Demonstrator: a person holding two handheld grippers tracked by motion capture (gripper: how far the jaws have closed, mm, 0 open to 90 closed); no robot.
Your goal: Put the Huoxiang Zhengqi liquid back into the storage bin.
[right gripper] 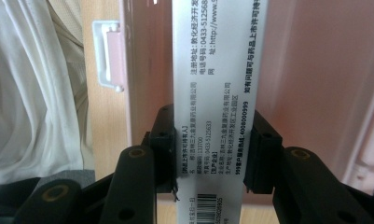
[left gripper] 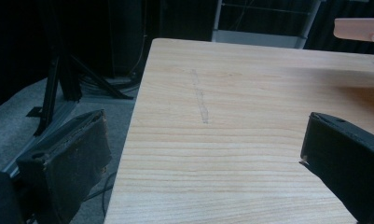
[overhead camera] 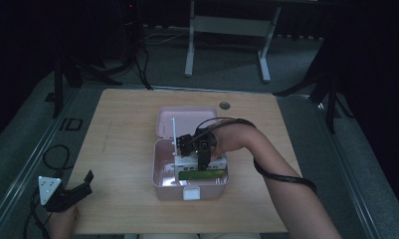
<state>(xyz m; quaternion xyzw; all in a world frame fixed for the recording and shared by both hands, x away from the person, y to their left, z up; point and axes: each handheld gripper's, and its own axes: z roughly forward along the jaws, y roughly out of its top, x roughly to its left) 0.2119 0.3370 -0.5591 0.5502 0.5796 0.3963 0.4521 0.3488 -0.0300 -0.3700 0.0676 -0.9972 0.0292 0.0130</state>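
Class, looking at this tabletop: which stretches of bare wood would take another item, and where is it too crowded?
Free: the wide strip of table left of the pink box, the far edge behind its open lid, and the right side by the cable hole. Crowded: inside the box, where the right gripper holds a white carton beside a green one.

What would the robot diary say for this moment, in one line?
right gripper: shut on white box, inside pink case | left gripper: open, idle over table

box (right gripper: 212,93): ends cut off at frame edges | print on it too small to read | pink case (left gripper: 359,28): cropped at edge
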